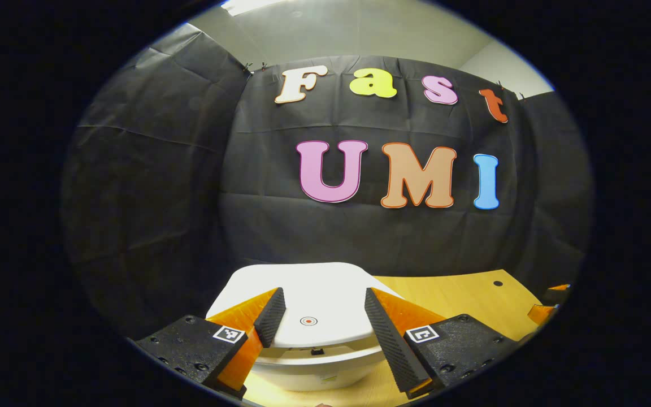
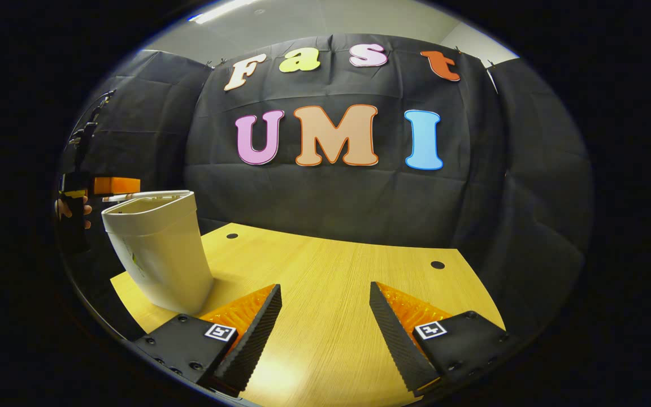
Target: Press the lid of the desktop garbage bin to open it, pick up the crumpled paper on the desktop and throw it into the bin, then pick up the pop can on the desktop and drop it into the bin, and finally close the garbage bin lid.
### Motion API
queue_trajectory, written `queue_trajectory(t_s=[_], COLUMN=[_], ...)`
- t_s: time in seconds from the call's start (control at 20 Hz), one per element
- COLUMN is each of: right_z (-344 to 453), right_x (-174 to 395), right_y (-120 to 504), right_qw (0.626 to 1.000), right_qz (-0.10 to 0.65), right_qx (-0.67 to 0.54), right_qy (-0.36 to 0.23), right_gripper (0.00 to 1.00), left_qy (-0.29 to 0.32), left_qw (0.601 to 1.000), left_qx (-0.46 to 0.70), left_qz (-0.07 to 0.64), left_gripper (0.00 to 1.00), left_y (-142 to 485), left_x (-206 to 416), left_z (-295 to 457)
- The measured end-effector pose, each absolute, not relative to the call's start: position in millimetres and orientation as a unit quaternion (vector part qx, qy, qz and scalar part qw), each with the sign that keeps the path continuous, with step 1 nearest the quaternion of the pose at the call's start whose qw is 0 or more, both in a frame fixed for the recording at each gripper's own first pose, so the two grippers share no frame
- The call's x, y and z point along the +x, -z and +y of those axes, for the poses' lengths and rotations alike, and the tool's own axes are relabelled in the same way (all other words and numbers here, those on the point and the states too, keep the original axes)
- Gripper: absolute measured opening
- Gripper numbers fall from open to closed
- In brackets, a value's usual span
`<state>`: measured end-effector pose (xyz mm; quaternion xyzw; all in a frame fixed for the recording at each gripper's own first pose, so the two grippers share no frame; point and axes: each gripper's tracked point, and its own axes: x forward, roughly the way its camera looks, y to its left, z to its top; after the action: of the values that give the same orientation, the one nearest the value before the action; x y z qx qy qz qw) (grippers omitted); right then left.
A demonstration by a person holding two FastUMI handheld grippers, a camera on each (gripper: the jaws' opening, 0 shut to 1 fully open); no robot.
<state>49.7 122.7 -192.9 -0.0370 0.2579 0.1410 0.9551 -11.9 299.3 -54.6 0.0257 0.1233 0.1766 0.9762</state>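
The bin (image 2: 159, 251) stands upright on the counter (image 2: 331, 282) near its left edge in the right gripper view, long axis vertical, narrowing toward the base. Its lid (image 1: 308, 305) lies flat on top; what is inside cannot be seen. The left tool (image 1: 319, 316) hangs over the lid, fingers spread on either side of it. The right tool (image 2: 325, 316) is spread above bare counter, well apart from the bin.
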Motion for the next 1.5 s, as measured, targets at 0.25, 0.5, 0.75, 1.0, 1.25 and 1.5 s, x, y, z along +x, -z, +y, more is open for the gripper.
queue_trajectory(t_s=[0.25,0.5,0.75,1.0,1.25,1.5], right_z=[127,134,121,93,56,30], right_x=[50,46,52,67,69,56], right_y=[198,198,172,122,78,76], right_qw=[0.953,0.953,0.962,0.974,0.985,0.987], right_qz=[0.264,0.262,0.233,0.187,0.136,0.128], right_qx=[-0.035,-0.032,-0.02,0.007,0.022,0.045], right_qy=[-0.143,-0.149,-0.143,-0.124,-0.104,-0.092], right_gripper=[0.99,0.99,0.99,0.98,0.98,0.98], left_qy=[-0.165,-0.146,-0.135,-0.104,-0.069,-0.039], left_qw=[0.975,0.977,0.983,0.991,0.995,0.999], left_qx=[0.043,0.051,0.058,0.066,0.072,0.004], left_qz=[0.144,0.149,0.114,0.056,0.027,0.019], left_gripper=[0.89,0.92,0.93,0.93,0.91,0.91], left_y=[70,76,64,27,23,46], left_x=[-13,-17,-12,9,21,16], left_z=[294,289,276,209,123,44])
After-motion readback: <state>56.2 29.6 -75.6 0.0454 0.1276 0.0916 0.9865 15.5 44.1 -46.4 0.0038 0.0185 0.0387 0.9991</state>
